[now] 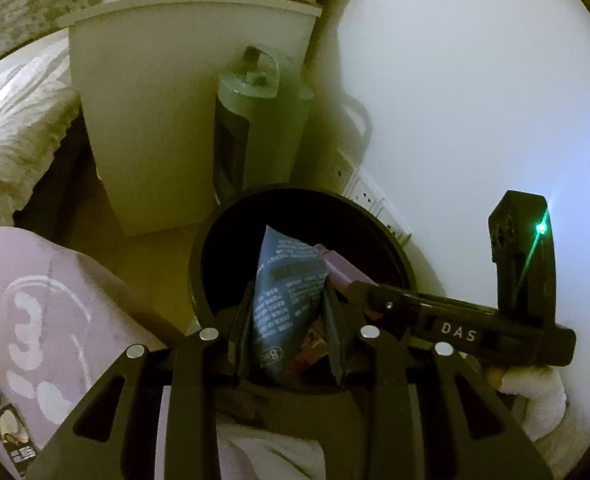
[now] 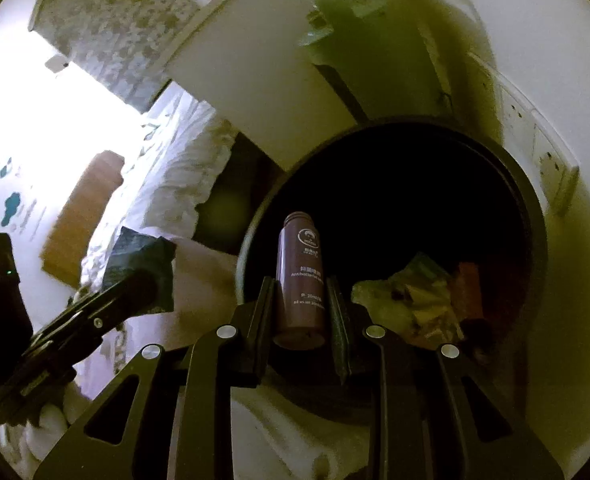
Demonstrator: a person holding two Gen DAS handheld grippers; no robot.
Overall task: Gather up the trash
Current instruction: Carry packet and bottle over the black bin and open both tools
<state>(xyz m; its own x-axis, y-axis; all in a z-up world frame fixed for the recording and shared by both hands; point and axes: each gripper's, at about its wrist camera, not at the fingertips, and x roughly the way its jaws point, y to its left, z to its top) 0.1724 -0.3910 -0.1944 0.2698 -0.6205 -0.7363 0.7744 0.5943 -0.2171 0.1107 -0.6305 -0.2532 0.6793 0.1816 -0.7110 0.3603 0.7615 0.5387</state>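
Observation:
My left gripper (image 1: 289,288) is shut on a blue-grey printed packet (image 1: 287,276), which stands up between the fingers over the mouth of a round black bin (image 1: 211,240). My right gripper (image 2: 300,284) is shut on a small brown bottle (image 2: 301,276) with white lettering and no cap, held just above the near rim of the bin (image 2: 527,216). Each gripper shows in the other's view: the right gripper (image 1: 355,290) comes in from the right, and the left gripper (image 2: 143,284) with the packet (image 2: 139,256) sits at the left. A crumpled wrapper (image 2: 411,300) and a reddish piece (image 2: 471,292) lie inside the bin.
A white bedside cabinet (image 1: 155,120) stands behind the bin, with a grey-green cylindrical appliance (image 1: 255,128) beside it. Wall sockets (image 1: 375,204) sit on the white wall at the right. A bed with ruffled bedding (image 1: 11,128) is at the left. A person's lilac-clad knee (image 1: 55,300) is close by.

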